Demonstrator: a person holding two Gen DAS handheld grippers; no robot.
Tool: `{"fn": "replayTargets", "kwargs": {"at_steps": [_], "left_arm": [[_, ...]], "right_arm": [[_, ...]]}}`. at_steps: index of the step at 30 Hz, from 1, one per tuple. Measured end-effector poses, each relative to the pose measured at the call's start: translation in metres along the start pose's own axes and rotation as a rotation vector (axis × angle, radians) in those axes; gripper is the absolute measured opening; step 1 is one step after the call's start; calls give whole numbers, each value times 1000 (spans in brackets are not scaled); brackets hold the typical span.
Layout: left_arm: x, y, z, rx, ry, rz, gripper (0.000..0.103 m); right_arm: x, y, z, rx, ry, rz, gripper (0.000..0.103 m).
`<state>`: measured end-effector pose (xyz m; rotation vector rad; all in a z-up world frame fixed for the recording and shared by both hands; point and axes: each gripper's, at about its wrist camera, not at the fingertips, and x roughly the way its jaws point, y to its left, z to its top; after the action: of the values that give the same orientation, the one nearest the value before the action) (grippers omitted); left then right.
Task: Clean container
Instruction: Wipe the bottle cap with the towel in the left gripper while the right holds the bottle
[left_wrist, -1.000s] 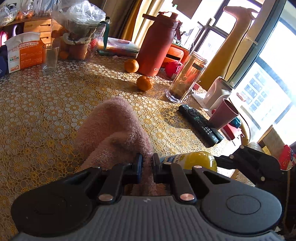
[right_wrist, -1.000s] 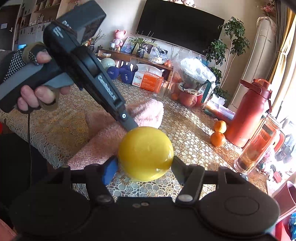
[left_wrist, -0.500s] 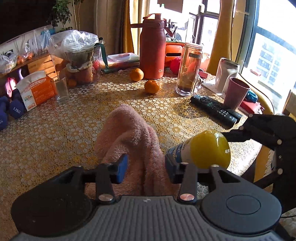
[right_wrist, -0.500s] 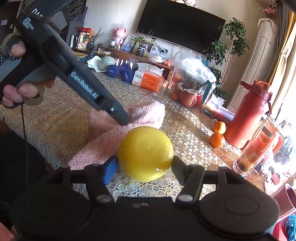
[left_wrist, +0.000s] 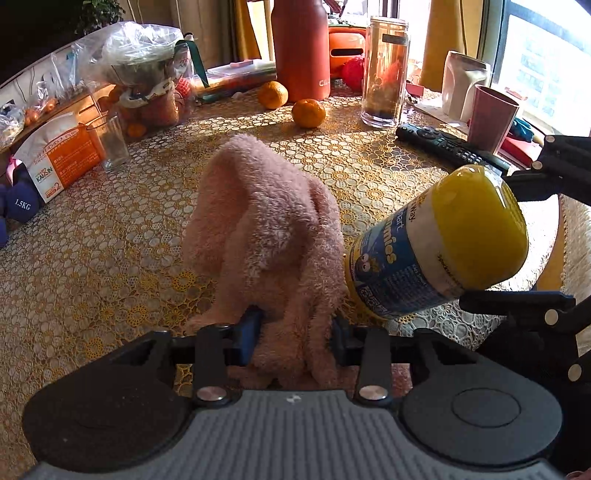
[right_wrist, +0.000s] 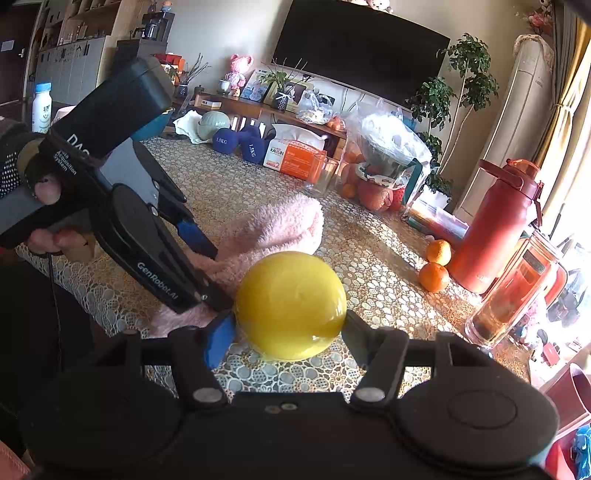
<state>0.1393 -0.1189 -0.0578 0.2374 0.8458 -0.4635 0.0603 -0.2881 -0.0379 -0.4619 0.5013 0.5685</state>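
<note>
One container, a yellow bottle with a blue-and-white label, is held above the table edge, its rounded yellow end gripped between the two fingers of the right gripper, whose jaws are closed against its sides. In the left wrist view it is seen tilted, its far end touching or just beside one pink fluffy towel. The towel is heaped on the table, and its near end lies between the fingers of the left gripper, which stand moderately apart with the cloth filling the gap; whether the cloth is actually pinched cannot be told. A person's hand is seen on the left gripper's handle.

Two oranges are counted loose on the table, near one red flask. One tall glass jar with dark liquid, one small empty glass, one orange-and-white box, one black remote, one pink cup and one clear bag of goods are also seen. Two blue dumbbells are shown at the far side.

The table is covered by a gold lace-patterned cloth, partly sunlit. One large dark television, potted plants and yellow curtains are visible in the room.
</note>
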Motion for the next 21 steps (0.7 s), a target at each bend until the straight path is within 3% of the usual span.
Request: {"fn": "replayTargets", "kwargs": {"at_steps": [4, 9, 15, 19, 21], "left_arm": [[-13, 11, 2, -87, -21, -49, 15], [-39, 18, 12, -179, -85, -137, 13], [-66, 2, 34, -183, -158, -278, 13], [-56, -9, 44, -155, -158, -277, 12], [-47, -1, 49, -200, -151, -302, 12]], "right_arm": [[0, 0, 0, 0, 0, 0, 62], [1, -1, 0, -7, 2, -1, 62], [4, 1, 3, -19, 6, -2, 62], [5, 0, 5, -17, 8, -1, 62], [6, -2, 6, -7, 10, 1, 62]]}}
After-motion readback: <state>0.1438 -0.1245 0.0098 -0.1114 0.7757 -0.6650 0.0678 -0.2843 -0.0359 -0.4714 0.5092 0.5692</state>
